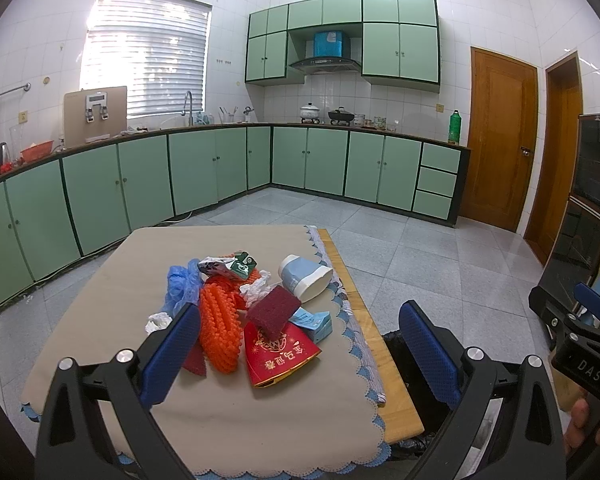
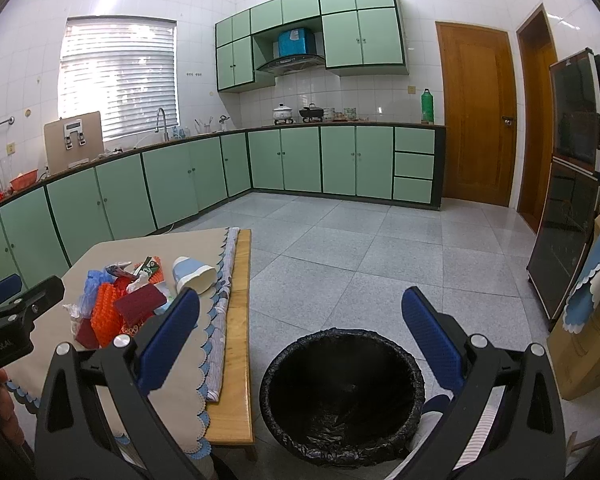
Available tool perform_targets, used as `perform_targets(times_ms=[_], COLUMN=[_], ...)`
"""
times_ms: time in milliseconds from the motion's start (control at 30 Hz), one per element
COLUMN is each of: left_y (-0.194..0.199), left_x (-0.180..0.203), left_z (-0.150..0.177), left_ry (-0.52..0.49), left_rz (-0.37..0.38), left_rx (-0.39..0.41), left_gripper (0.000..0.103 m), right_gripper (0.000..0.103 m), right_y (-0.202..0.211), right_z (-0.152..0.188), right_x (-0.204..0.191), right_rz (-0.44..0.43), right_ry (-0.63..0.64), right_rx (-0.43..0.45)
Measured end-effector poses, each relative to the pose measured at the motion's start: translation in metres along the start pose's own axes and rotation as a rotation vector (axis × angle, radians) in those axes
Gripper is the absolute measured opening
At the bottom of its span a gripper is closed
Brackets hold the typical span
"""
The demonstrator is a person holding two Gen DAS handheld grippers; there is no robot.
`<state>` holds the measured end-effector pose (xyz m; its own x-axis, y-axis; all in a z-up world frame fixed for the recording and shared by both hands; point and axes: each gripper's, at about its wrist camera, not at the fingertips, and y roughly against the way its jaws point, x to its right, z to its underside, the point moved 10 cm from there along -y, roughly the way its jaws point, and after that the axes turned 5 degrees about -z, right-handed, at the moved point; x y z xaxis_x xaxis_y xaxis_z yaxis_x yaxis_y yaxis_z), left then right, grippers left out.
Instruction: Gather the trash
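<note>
Here both hand-held grippers, left (image 1: 300,348) and right (image 2: 300,340), gape empty; trash pile (image 1: 244,304) mid-frame on desk (image 1: 284,412), bin (image 2: 342,396) lower centre.

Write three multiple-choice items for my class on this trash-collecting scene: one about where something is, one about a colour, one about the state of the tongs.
1. Where is the bin with the black liner?
A. On the table
B. On the floor beside the table
C. On the kitchen counter

2. What colour is the netted mesh piece in the trash pile?
A. Orange
B. Green
C. Yellow

3. How do both tongs stand?
A. Both shut on trash
B. One open, one shut
C. Both open and holding nothing

Answers:
1. B: the bin stands on the floor tiles next to the wooden edge of the table.
2. A: the mesh piece is bright orange, lying beside the red envelope.
3. C: the left tongs and the right tongs each show blue pads spread wide with nothing between them.
</note>
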<state>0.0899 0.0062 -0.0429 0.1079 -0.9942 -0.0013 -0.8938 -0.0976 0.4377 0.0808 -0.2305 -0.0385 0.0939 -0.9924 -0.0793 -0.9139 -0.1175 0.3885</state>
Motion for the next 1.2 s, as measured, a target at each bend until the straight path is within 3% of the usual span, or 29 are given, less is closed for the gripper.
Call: perform_targets(times_ms=[1200], left_y=[-0.0017], left_x=[-0.0054], left_z=[-0.0014], left_ry=[0.002], left_rz=[-0.003], left_rx=[-0.003], left_gripper=[0.097], right_gripper=[0.098], right_y=[0.0007], right_z=[-0.0002], right_x=[0.0023], right_rz=[-0.002], right_ry=[-0.004], right_rx=[0.0])
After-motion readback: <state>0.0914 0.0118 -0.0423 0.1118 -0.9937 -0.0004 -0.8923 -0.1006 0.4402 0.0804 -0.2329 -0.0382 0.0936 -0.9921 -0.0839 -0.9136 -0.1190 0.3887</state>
